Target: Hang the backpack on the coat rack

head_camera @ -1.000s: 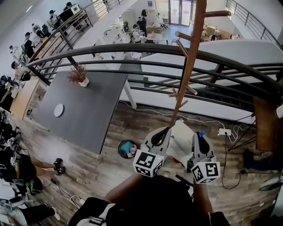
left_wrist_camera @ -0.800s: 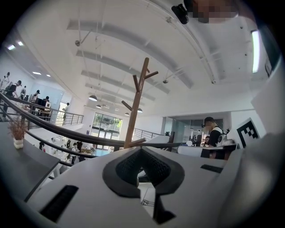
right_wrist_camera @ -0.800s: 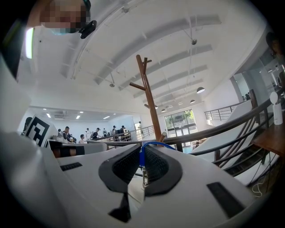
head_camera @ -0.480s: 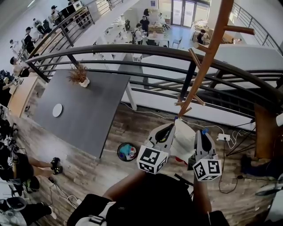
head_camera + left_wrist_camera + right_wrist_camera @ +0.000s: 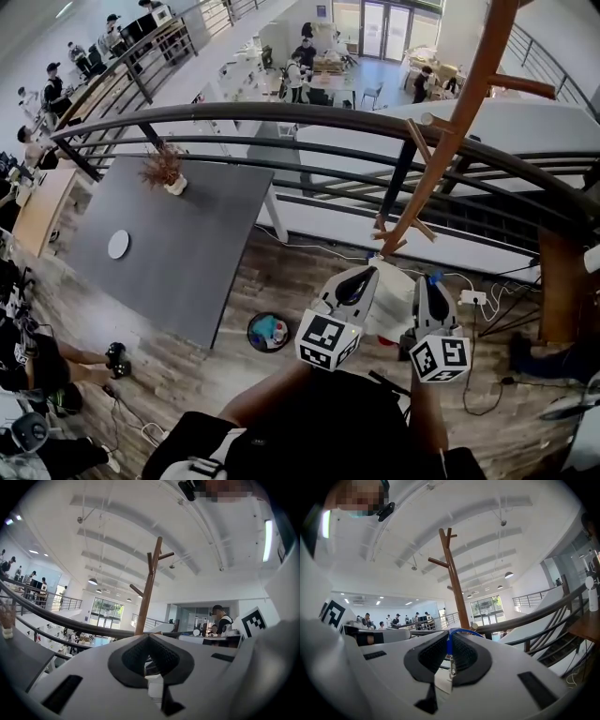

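Head view: we hold the left gripper (image 5: pixel 364 275) and the right gripper (image 5: pixel 431 281) raised side by side. The backpack (image 5: pixel 392 305), a pale, soft-looking bundle, hangs between their tips, just in front of the foot of the coat rack (image 5: pixel 450 141). The rack is a round pole of reddish-brown wood with short angled pegs (image 5: pixel 520 86) branching off it, and it stands before a dark curved metal railing (image 5: pixel 281 117). We judge that we are in the carry-and-lift step, with the pack up off the floor but not yet on any peg.

Left gripper view: the ribbed black pads are drawn close together, with only a thin slit between them. Something thin sits low in that slit, which we take to be an edge of the backpack, though it is hard to make out. The coat rack (image 5: pixel 147 592) rises straight ahead beyond the jaws.

Right gripper view: the jaws are pinched on a thin blue loop (image 5: pixel 454 631) with a small metal clip (image 5: pixel 451 665) dangling from it. It looks like a cord or a narrow strap of the pack. The rack stands ahead, its upper pegs well above the gripper.

The next move calls for raising the loop above a peg tip and then lowering it over. The loop is slim and limp, so it may need to be spread open.
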`<act>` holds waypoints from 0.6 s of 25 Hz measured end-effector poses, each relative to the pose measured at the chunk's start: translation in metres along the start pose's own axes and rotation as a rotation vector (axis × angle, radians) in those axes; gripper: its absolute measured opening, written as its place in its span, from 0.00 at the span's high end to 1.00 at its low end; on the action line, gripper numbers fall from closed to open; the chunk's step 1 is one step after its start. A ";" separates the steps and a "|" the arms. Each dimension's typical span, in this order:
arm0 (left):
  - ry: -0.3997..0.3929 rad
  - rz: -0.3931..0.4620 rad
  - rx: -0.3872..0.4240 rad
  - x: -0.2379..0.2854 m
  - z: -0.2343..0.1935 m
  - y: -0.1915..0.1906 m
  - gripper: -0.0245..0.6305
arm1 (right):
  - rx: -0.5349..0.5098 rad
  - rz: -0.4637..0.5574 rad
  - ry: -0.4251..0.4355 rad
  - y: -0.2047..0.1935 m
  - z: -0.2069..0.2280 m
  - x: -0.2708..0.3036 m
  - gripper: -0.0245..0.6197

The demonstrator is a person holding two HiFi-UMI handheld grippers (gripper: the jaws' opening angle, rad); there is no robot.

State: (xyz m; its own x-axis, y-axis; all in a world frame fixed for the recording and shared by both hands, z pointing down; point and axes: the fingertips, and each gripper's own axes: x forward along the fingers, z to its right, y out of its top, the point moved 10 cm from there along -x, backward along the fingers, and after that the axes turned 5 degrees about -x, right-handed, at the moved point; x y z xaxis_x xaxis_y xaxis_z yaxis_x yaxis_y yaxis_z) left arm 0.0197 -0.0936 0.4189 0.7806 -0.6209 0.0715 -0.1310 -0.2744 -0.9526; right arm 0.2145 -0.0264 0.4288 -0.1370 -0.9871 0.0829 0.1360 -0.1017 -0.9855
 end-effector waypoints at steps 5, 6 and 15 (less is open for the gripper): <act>-0.011 -0.006 0.003 0.010 -0.004 0.000 0.95 | -0.009 -0.009 -0.005 0.002 0.004 0.010 0.92; -0.013 -0.008 0.000 0.013 -0.005 -0.001 0.95 | -0.010 -0.012 -0.006 0.002 0.005 0.011 0.92; -0.024 -0.008 -0.013 0.026 -0.016 0.000 0.95 | -0.018 -0.020 -0.016 0.003 0.011 0.028 0.92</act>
State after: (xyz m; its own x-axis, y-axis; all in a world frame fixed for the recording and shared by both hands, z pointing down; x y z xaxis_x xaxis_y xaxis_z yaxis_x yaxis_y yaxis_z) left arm 0.0301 -0.1216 0.4251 0.7964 -0.6005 0.0720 -0.1321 -0.2888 -0.9482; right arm 0.2222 -0.0559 0.4296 -0.1235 -0.9868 0.1045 0.1156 -0.1189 -0.9861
